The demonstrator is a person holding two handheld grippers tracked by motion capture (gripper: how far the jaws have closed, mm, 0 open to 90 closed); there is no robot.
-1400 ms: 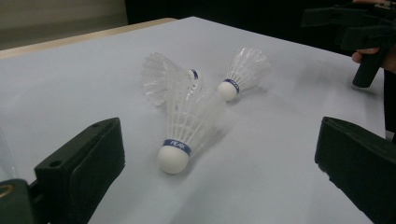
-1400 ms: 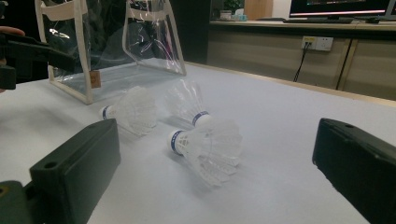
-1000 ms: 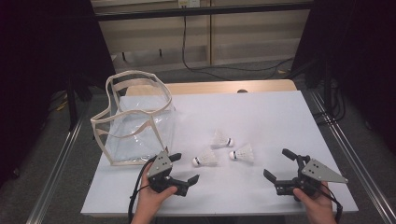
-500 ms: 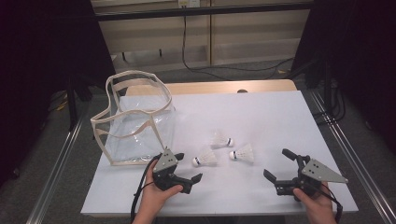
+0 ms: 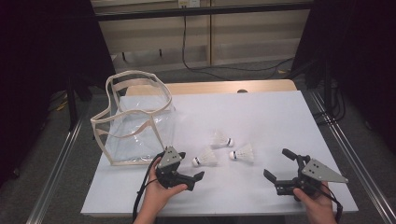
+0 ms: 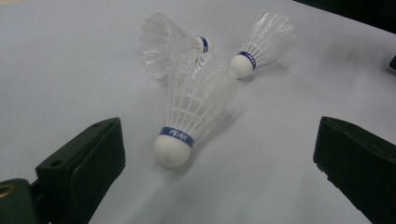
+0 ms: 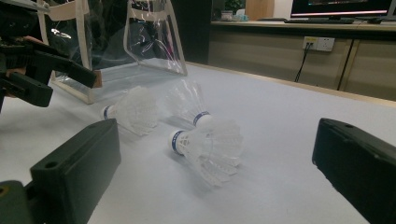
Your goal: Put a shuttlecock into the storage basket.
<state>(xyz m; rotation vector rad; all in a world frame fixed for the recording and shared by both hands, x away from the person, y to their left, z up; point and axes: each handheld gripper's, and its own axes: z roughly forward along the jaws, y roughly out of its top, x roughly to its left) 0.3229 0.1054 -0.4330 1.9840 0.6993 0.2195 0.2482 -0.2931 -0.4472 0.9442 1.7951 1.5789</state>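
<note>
High view, left to right: clear bag (image 5: 135, 123) with cream trim stands open-topped at the table's (image 5: 261, 112) left side. Just in front of it, the left gripper (image 5: 195, 178) sits low over the white surface, jaws spread wide, aimed at the nearest shuttlecock (image 5: 205, 158). Two more lie close beyond — a far shuttlecock (image 5: 220, 139) and a right shuttlecock (image 5: 243, 153), all three on their sides, near one another but not clearly touching. Right gripper (image 5: 280, 164) rests at the near right edge, jaws also wide, holding nothing.

Left gripper view: nearest shuttlecock (image 6: 191, 109) lies between the jaws' line of sight, cork end toward the camera, feathers pointing away; neither jaw touches it.

Step in hand, as I read it — approach for a first pick, bag as likely destination. Next move calls for advancing the left gripper until the cork sits between the pads, then closing gently on cork or base; the skirt looks easy to crush.
</note>
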